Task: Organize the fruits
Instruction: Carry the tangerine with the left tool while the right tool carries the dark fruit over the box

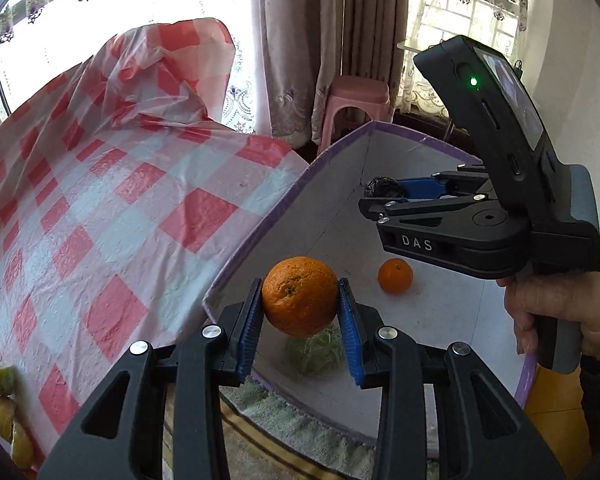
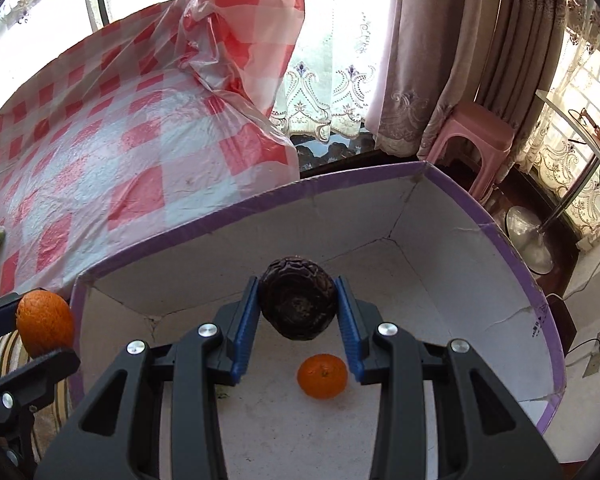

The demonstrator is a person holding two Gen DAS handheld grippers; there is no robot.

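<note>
My left gripper (image 1: 299, 308) is shut on an orange (image 1: 299, 295), held above the near corner of a white box with a purple rim (image 1: 260, 222). My right gripper (image 2: 298, 308) is shut on a dark wrinkled fruit (image 2: 297, 304), hanging over the inside of the same box (image 2: 512, 256). On the box floor lies a small orange (image 2: 322, 376), seen too in the left wrist view (image 1: 395, 276). A pale green fruit (image 1: 316, 350) lies on the box floor under the held orange. The right gripper (image 1: 374, 196) with its dark fruit (image 1: 382, 188) shows in the left wrist view, held by a hand (image 1: 560, 312).
A table with a red and white checked plastic cloth (image 1: 112, 208) lies left of the box. Green-yellow fruit (image 1: 4, 404) sits at its near left edge. A pink stool (image 2: 476, 136), curtains and a fan base (image 2: 530, 236) stand beyond. A striped towel (image 1: 284, 432) lies below the box.
</note>
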